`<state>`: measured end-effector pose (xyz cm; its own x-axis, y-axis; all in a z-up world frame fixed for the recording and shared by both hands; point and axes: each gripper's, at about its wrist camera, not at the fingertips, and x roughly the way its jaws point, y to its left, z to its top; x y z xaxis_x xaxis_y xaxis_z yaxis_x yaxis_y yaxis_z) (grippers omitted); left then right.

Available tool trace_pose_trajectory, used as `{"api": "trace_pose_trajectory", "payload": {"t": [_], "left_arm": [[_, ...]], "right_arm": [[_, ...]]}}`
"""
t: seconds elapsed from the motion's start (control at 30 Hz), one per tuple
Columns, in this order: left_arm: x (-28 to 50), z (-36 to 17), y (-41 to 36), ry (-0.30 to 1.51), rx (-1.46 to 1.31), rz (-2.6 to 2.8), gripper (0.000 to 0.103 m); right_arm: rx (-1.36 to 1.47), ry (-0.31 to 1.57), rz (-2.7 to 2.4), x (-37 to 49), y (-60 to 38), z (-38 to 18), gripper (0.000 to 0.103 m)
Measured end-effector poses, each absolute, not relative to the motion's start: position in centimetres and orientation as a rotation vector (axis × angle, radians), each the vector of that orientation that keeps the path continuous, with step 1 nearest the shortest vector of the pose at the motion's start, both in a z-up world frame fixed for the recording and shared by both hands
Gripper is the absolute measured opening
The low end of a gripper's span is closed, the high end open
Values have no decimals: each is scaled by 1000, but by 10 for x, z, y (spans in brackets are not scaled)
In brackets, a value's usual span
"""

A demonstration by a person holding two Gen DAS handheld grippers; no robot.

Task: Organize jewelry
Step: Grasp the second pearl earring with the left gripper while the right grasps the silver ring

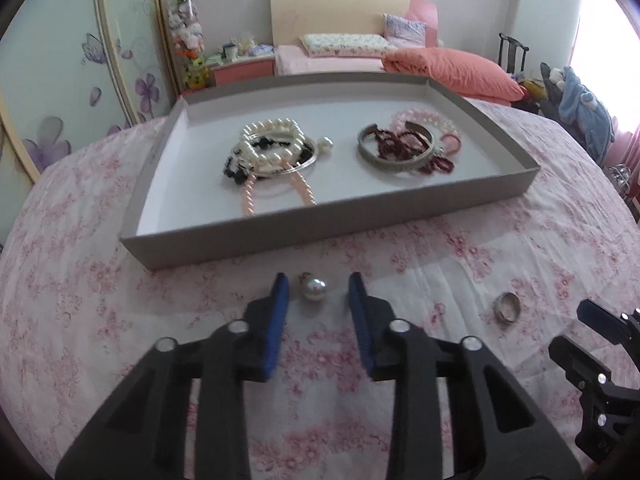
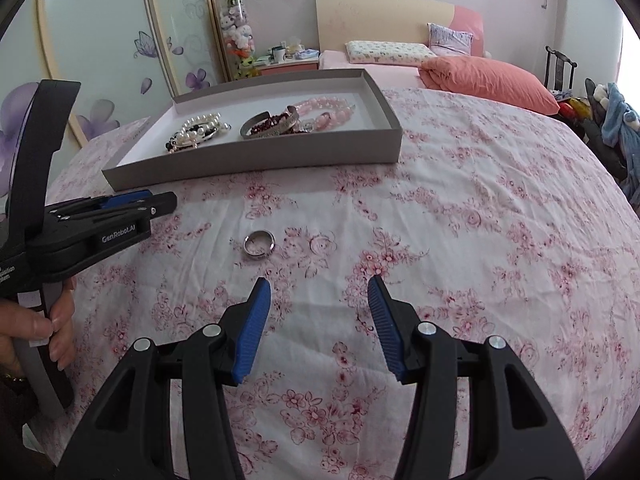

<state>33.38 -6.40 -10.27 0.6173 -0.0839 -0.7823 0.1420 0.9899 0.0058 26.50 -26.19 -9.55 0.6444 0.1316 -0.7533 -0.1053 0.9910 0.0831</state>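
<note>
Pearl earring [image 1: 315,289] shows only from left hand-held gripper [image 1: 318,285] (jaws apart).

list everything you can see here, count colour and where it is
shallow grey cardboard tray: one, grey outside, white inside, on the bedspread
white pearl bracelets with black beads: one pile, exact count unclear, left half of tray
silver cuff bangle: one, right half of tray, dark red beads across it
pale pink bead bracelets: count unclear, back right of tray
round pearl earring: one, white, on bedspread in front of tray, between the left tongs' tips
plain silver ring: one, on bedspread ahead of right tongs
floral bedspread: one, white with pink flowers
orange-pink quilt: one, folded on the bed behind
left tongs: black, blue pads, open
right tongs: black, blue pads, open
hand: one, gripping the left handle
</note>
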Motion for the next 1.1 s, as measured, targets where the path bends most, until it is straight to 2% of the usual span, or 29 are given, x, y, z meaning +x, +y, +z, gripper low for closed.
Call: {"api": "trace_pose_trajectory", "payload": {"t": [0.13,0.6,0.8,1.1], "left_arm": [[336,-102,-59,896,57,-117,14],[319,-101,-8,903,30,-47,14],[305,-99,23,907,1,-2,14],[296,-98,29,898,-2,3,14]], "right_arm": [[39,872,135,267,-262,-98,52],[21,902,195,285,-236,-97,52],[-11,899,210,296,-217,-96,39],[-47,888,190,298,-212,-96,32]]}}
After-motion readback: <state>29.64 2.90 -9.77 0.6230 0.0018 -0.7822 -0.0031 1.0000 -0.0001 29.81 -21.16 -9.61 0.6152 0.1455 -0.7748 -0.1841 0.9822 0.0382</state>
